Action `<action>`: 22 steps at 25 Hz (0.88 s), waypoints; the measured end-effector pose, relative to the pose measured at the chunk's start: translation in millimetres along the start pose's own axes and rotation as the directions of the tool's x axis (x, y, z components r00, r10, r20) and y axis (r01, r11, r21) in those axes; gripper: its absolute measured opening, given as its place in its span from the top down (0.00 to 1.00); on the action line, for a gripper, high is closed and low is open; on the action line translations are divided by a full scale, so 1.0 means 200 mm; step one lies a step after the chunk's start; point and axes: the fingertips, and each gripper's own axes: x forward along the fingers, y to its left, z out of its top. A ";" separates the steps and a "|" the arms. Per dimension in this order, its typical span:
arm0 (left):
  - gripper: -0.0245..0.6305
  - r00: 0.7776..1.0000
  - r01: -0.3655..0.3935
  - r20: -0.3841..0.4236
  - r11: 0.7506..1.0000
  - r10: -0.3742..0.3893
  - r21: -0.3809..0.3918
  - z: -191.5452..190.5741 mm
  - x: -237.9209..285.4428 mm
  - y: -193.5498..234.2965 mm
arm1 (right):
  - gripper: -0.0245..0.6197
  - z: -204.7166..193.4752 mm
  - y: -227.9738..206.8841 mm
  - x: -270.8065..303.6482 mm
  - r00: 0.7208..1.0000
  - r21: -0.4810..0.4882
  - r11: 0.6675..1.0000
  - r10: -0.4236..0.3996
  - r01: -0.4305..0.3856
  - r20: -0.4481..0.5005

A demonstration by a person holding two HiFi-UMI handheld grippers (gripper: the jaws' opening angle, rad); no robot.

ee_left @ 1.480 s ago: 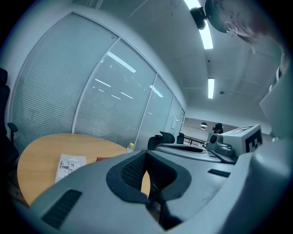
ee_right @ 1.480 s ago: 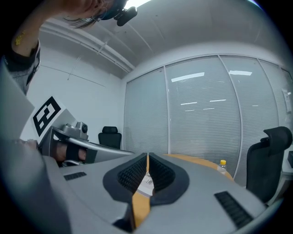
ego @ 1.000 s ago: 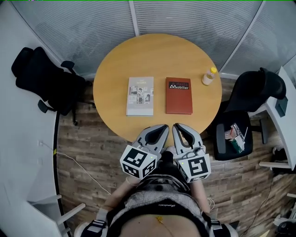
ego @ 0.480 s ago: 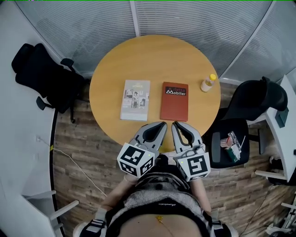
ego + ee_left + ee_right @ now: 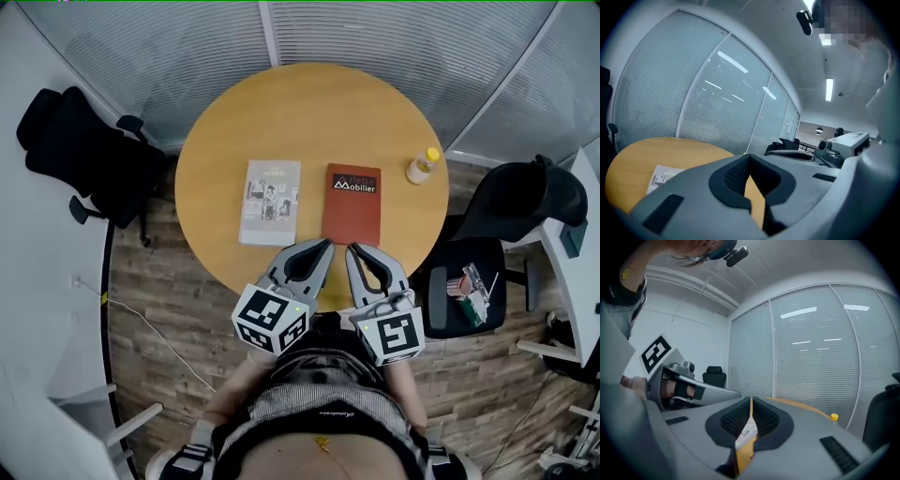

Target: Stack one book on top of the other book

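Both the left gripper and the right gripper have their jaws pressed together and empty, side by side over the near rim of the round wooden table; blind-covered glass walls curve behind, plank floor below; the grey book and red book lie flat, side by side, long axes pointing away from the person; since a second ago both grippers have apparently crept nearer the books.

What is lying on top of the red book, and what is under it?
Nothing lies on the red book; its cover is bare. It lies flat on the round table, whose wood beneath it is covered. The grey book lies beside it, apart.
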 end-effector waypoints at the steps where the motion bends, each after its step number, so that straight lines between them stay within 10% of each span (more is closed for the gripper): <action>1: 0.93 1.000 0.009 -0.004 1.000 -0.009 0.001 0.00 0.00 0.01 | 0.92 0.00 0.00 0.01 1.000 0.003 1.000 -0.011 0.011 0.000; 22: 0.93 0.976 0.203 -0.069 0.979 -0.204 -0.021 0.04 0.00 0.39 | 0.92 -0.01 0.13 0.40 0.979 0.003 0.980 -0.199 0.199 -0.042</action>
